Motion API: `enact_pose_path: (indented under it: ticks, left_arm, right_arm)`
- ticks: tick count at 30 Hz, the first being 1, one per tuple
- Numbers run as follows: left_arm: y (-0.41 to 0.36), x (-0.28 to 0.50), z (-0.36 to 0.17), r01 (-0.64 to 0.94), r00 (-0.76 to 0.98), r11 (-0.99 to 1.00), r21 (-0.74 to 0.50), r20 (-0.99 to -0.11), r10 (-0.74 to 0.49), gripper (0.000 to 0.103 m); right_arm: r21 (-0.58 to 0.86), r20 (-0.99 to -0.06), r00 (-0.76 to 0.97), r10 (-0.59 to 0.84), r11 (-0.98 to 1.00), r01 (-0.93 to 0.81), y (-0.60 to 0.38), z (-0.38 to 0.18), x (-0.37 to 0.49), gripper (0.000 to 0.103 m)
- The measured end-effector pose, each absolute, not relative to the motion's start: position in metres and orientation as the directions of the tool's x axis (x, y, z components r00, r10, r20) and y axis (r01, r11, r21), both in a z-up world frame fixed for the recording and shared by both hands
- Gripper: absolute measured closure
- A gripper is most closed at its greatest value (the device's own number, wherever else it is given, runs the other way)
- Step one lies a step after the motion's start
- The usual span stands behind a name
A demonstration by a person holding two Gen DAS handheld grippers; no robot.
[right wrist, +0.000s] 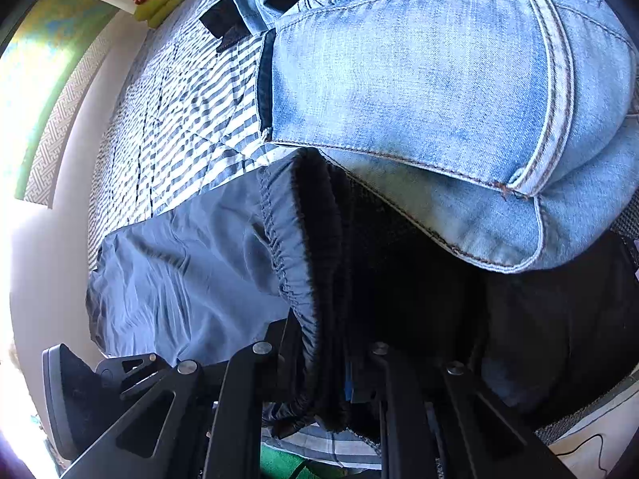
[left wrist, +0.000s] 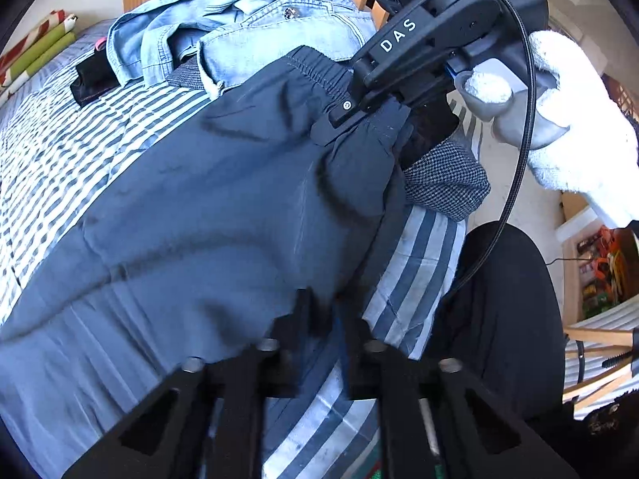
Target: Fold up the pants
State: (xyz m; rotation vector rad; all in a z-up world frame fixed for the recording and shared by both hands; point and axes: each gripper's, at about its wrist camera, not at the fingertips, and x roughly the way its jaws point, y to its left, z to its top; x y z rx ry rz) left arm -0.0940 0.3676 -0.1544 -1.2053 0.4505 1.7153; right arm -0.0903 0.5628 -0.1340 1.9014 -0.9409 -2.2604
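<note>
At the bottom centre of the left wrist view, the left gripper (left wrist: 319,319) has its two black fingers pressed together on a fold of the dark blue-grey pants with an elastic waistband (left wrist: 207,207), near their lower edge. The pants lie spread across the blue-and-white striped quilt (left wrist: 68,127), filling the middle of the frame. Further up, at upper right, the right gripper (left wrist: 339,117) pinches the gathered waistband, and a hand in a white glove (left wrist: 575,119) holds its handle. In the right wrist view that gripper (right wrist: 319,379) sits at the bottom centre, fingers closed on the waistband (right wrist: 291,263). Beyond it, the top of both frames holds a heap of light blue denim garments (right wrist: 419,92), and a grey checked cloth (left wrist: 443,183) peeks from under the pants.
</note>
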Motion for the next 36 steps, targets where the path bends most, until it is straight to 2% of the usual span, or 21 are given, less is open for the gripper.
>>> enact_pose_path:
  ticks: [3, 6, 7, 8, 9, 10, 11, 16, 18, 19, 21, 23, 26, 31, 33, 36]
  left_arm:
    - [0.364, -0.102, -0.150, -0.839, -0.025, -0.480, -0.256, -0.863, 0.504, 0.101]
    - [0.360, -0.113, -0.142, -0.776, 0.112, -0.453, -0.438, -0.803, 0.586, 0.100]
    - [0.361, -0.114, -0.141, -0.776, 0.129, -0.446, -0.446, -0.804, 0.580, 0.096]
    - [0.361, -0.113, -0.140, -0.795, 0.109, -0.452, -0.405, -0.828, 0.551, 0.086]
    - [0.358, -0.115, -0.139, -0.810, 0.071, -0.471, -0.349, -0.856, 0.512, 0.060]
    - [0.350, -0.119, -0.137, -0.806, 0.037, -0.499, -0.317, -0.869, 0.493, 0.052]
    - [0.338, -0.125, -0.133, -0.793, 0.006, -0.525, -0.310, -0.865, 0.502, 0.050]
    - [0.254, -0.153, -0.129, -0.687, -0.110, -0.663, -0.298, -0.859, 0.500, 0.050]
    - [0.233, -0.161, -0.149, -0.676, -0.196, -0.720, -0.158, -0.903, 0.383, 0.050]
    - [0.217, -0.167, -0.161, -0.652, -0.192, -0.747, -0.133, -0.923, 0.333, 0.051]
    - [0.184, -0.180, -0.166, -0.587, -0.193, -0.795, -0.151, -0.928, 0.319, 0.051]
    - [0.145, -0.201, -0.158, -0.508, -0.271, -0.853, -0.119, -0.918, 0.290, 0.050]
    - [0.070, -0.247, -0.146, -0.307, -0.347, -0.938, -0.160, -0.899, 0.267, 0.050]
    - [-0.040, -0.311, -0.149, -0.025, -0.407, -0.979, -0.203, -0.892, 0.195, 0.050]
    - [-0.065, -0.327, -0.148, 0.040, -0.432, -0.984, -0.171, -0.892, 0.137, 0.051]
    - [-0.080, -0.342, -0.148, 0.055, -0.418, -0.965, -0.256, -0.884, 0.211, 0.051]
  right_arm:
    - [0.469, -0.881, -0.243, -0.405, -0.817, -0.337, 0.565, -0.135, -0.089, 0.089]
    - [0.469, -0.881, -0.243, -0.406, -0.817, -0.335, 0.566, -0.135, -0.088, 0.089]
    - [0.467, -0.882, -0.244, -0.404, -0.818, -0.335, 0.567, -0.135, -0.088, 0.089]
    - [0.467, -0.882, -0.244, -0.403, -0.818, -0.336, 0.567, -0.135, -0.088, 0.089]
    - [0.469, -0.881, -0.243, -0.406, -0.817, -0.336, 0.568, -0.135, -0.087, 0.089]
    - [0.468, -0.882, -0.241, -0.406, -0.817, -0.336, 0.568, -0.135, -0.087, 0.089]
    - [0.468, -0.882, -0.240, -0.406, -0.818, -0.335, 0.568, -0.134, -0.087, 0.089]
    - [0.465, -0.883, -0.235, -0.406, -0.824, -0.323, 0.566, -0.131, -0.086, 0.089]
    - [0.452, -0.889, -0.232, -0.395, -0.836, -0.310, 0.565, -0.125, -0.087, 0.089]
    - [0.439, -0.894, -0.240, -0.379, -0.849, -0.295, 0.564, -0.119, -0.087, 0.089]
    - [0.360, -0.918, -0.265, -0.296, -0.902, -0.239, 0.558, -0.105, -0.086, 0.089]
    - [0.260, -0.952, -0.218, -0.213, -0.940, -0.221, 0.550, -0.112, -0.086, 0.089]
    - [0.273, -0.952, -0.210, -0.221, -0.926, -0.260, 0.550, -0.124, -0.084, 0.089]
    - [0.414, -0.894, -0.312, -0.323, -0.862, -0.293, 0.558, -0.114, -0.081, 0.089]
    - [0.399, -0.898, -0.317, -0.306, -0.869, -0.293, 0.560, -0.112, -0.080, 0.089]
    - [0.350, -0.925, -0.265, -0.272, -0.882, -0.315, 0.555, -0.118, -0.081, 0.089]
